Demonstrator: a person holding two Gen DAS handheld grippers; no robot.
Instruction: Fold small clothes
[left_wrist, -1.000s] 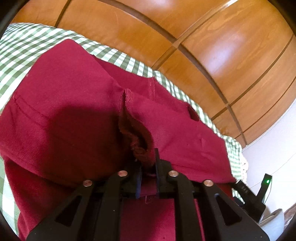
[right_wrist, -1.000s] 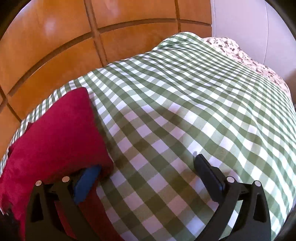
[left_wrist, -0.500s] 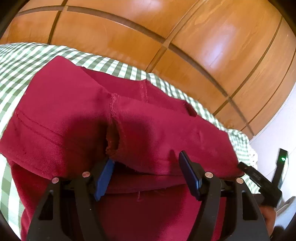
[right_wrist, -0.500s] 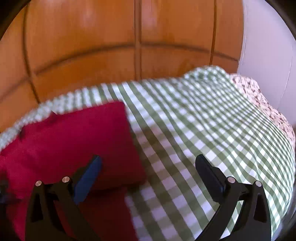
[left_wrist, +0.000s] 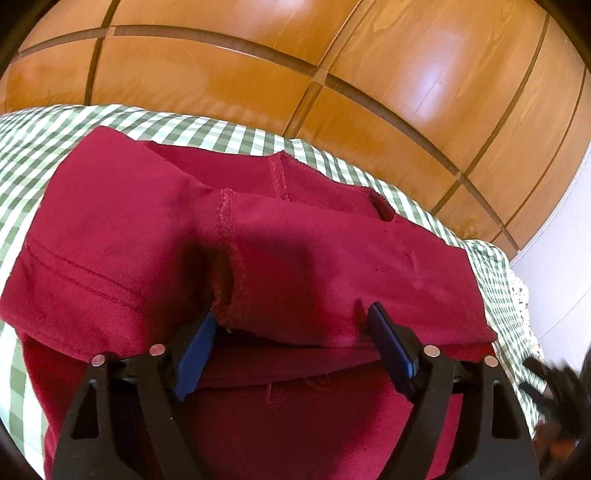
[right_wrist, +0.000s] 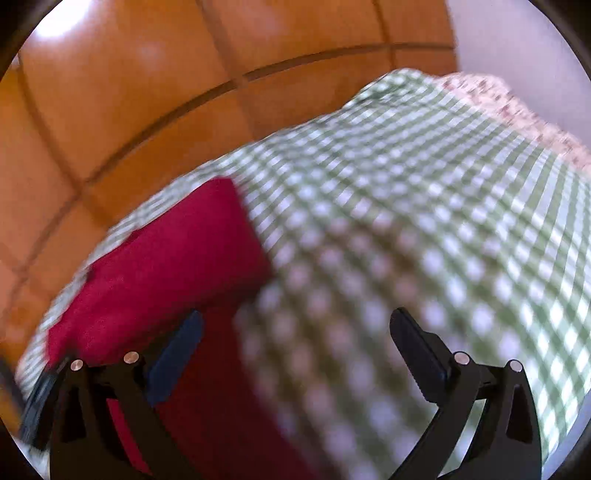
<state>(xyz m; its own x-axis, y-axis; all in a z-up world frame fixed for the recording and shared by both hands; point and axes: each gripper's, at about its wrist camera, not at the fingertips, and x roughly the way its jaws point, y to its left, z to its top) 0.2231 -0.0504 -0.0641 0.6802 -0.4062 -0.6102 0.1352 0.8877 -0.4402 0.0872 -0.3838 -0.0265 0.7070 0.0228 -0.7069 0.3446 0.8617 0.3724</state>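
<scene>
A dark red garment (left_wrist: 155, 236) lies folded over itself on the green checked cloth (left_wrist: 33, 147); its top layer ends in a folded edge just in front of my left gripper (left_wrist: 291, 325). The left gripper is open and empty, its fingers either side of that edge and a bunched seam (left_wrist: 225, 288). In the blurred right wrist view the garment (right_wrist: 166, 266) lies at the left. My right gripper (right_wrist: 295, 328) is open and empty above the garment's right edge and the checked cloth (right_wrist: 443, 206).
A brown wooden panelled wall (left_wrist: 332, 55) stands close behind the bed. A floral fabric (right_wrist: 517, 107) lies at the far right corner by a pale wall. Dark gear (left_wrist: 554, 384) shows at the right edge of the left wrist view.
My left gripper let go of the red fabric, opened wide and drew back a little. My right gripper stayed open, lifted off the garment and swung, blurring its view.
</scene>
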